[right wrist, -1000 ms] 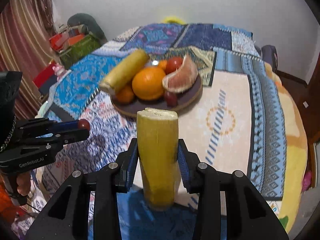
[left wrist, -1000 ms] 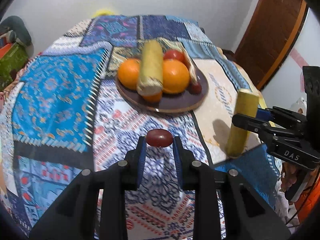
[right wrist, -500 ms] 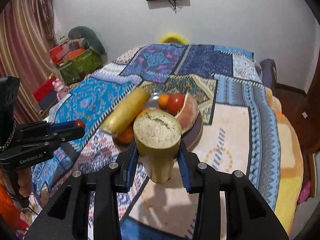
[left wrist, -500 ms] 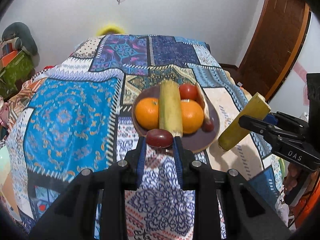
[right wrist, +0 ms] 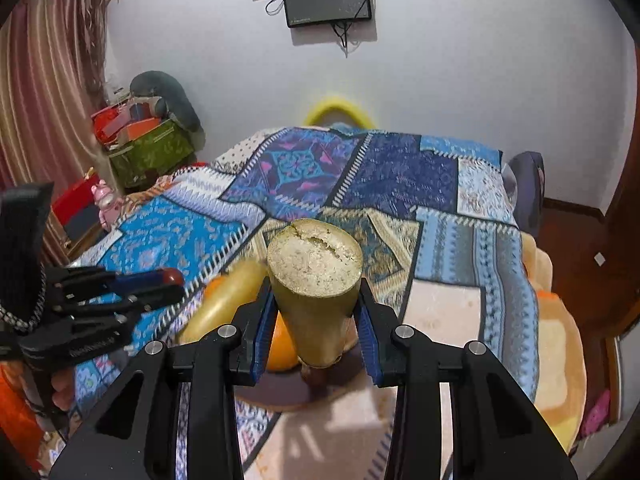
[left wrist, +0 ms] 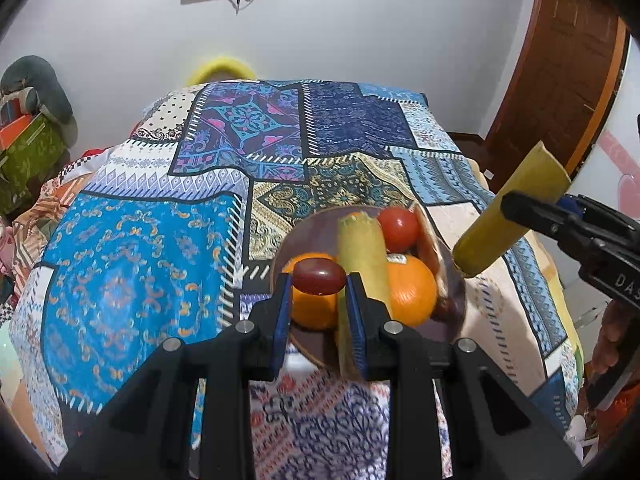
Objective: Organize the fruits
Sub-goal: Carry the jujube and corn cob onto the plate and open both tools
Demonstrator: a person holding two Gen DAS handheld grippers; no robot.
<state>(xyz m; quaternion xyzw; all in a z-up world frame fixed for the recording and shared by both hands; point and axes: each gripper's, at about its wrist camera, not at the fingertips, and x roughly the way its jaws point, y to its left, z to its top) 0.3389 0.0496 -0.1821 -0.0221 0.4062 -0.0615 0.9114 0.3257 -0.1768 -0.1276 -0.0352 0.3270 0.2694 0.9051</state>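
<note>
Patchwork quilt bed (left wrist: 132, 264), brown plate (left wrist: 316, 232) of oranges mid-bed. My left fingers (left wrist: 319, 292) pinch a red grape (left wrist: 319, 276) over the plate's near edge; right fingers (right wrist: 314, 312) clamp a yellow-green stalk piece (right wrist: 316, 280) above it.

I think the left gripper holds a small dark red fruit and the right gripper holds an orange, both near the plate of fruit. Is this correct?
Not quite. The right gripper holds a yellow-green cut stalk piece, not an orange; the right wrist view shows it. The left gripper does hold the small dark red fruit, near the plate.
</note>
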